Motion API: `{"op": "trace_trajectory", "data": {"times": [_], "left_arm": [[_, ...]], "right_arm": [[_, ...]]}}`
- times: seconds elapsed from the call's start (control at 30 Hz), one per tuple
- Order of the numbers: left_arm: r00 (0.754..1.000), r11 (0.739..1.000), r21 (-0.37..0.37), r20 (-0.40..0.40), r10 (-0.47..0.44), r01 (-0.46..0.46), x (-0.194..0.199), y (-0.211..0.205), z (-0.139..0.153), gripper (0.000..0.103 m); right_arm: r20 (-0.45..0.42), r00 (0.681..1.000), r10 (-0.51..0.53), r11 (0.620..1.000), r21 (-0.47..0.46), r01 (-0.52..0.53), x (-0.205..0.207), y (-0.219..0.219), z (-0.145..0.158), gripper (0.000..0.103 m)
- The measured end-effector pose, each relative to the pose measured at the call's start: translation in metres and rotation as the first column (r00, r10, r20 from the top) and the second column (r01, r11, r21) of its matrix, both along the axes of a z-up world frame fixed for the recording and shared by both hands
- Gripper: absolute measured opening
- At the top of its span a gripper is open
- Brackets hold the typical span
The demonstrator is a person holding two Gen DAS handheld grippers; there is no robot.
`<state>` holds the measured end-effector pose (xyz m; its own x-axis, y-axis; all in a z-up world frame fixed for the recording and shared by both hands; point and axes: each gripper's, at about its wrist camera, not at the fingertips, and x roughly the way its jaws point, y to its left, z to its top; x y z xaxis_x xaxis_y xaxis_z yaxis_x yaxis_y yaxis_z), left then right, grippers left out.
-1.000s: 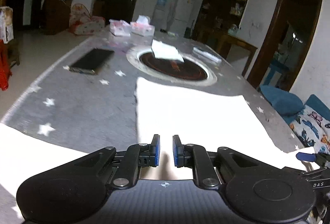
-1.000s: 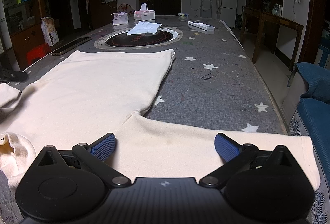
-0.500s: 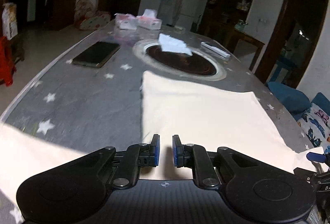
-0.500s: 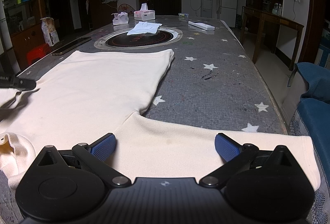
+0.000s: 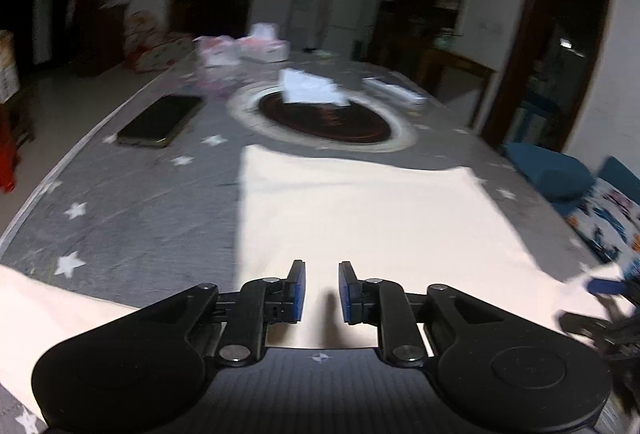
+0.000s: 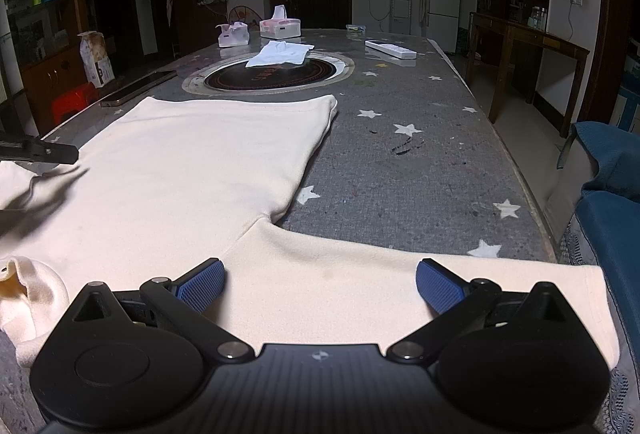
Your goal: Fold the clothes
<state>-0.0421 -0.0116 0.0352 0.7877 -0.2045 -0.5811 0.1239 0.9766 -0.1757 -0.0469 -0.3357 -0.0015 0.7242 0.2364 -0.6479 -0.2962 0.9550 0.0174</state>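
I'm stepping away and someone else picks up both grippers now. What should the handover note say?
Left gripper: jaws narrowly apart, holding nothing, above the cream shirt.
Right gripper: wide open, empty, over the right sleeve.
Shirt lies spread flat on the star-patterned table, sleeves out to both sides; the collar is bunched near the right gripper.
Done: shirt laid out.
Left: every fold, probably starting with the sleeves.

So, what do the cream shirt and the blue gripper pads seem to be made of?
Cream shirt: likely soft knit cotton or fleece, matte; it lies limp with rounded folds. Right gripper pads: probably rubber or textured plastic, blue, with a fine grid pattern.
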Motion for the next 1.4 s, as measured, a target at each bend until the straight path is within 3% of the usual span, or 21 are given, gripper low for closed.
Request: {"op": "trace_trajectory", "data": {"times": [0.1, 0.27, 0.37, 0.5, 0.7, 0.93, 1.23, 1.4], "left_arm": [[0.996, 0.995, 0.029, 0.010, -0.092, 0.092, -0.016, -0.021, 0.003, 0.030], [0.972, 0.970, 0.071, 0.008, -0.234, 0.232, -0.039, -0.052, -0.004, 0.030], [0.961, 0.957, 0.095, 0.006, -0.276, 0.275, -0.050, -0.060, -0.009, 0.030], [0.953, 0.946, 0.124, -0.007, -0.302, 0.300, -0.063, -0.061, -0.017, 0.033], [0.947, 0.935, 0.157, -0.004, -0.322, 0.318, -0.077, -0.061, -0.022, 0.039], [0.949, 0.936, 0.168, 0.006, -0.314, 0.309, -0.079, -0.060, -0.016, 0.040], [0.934, 0.929, 0.149, 0.066, -0.351, 0.339, -0.068, -0.078, 0.003, 0.041], [0.921, 0.918, 0.137, 0.067, -0.384, 0.373, -0.061, -0.096, 0.002, 0.041]], "right_arm": [[0.013, 1.000, 0.024, 1.000, -0.014, -0.024, -0.007, 0.003, 0.006, 0.103], [0.022, 0.992, 0.124, 0.991, -0.047, -0.123, -0.025, 0.013, 0.015, 0.103], [0.033, 0.982, 0.185, 0.976, -0.124, -0.180, -0.041, 0.023, 0.013, 0.103], [0.047, 0.978, 0.204, 0.965, -0.179, -0.193, -0.051, 0.025, 0.015, 0.103], [0.094, 0.967, 0.236, 0.963, -0.155, -0.220, -0.056, 0.038, 0.028, 0.103], [0.046, 0.959, 0.280, 0.947, -0.175, -0.268, -0.058, 0.053, 0.010, 0.103], [0.055, 0.972, 0.230, 0.959, -0.181, -0.217, -0.063, 0.040, 0.015, 0.103], [0.074, 0.980, 0.185, 0.977, -0.122, -0.175, -0.071, 0.021, 0.023, 0.103]]}}
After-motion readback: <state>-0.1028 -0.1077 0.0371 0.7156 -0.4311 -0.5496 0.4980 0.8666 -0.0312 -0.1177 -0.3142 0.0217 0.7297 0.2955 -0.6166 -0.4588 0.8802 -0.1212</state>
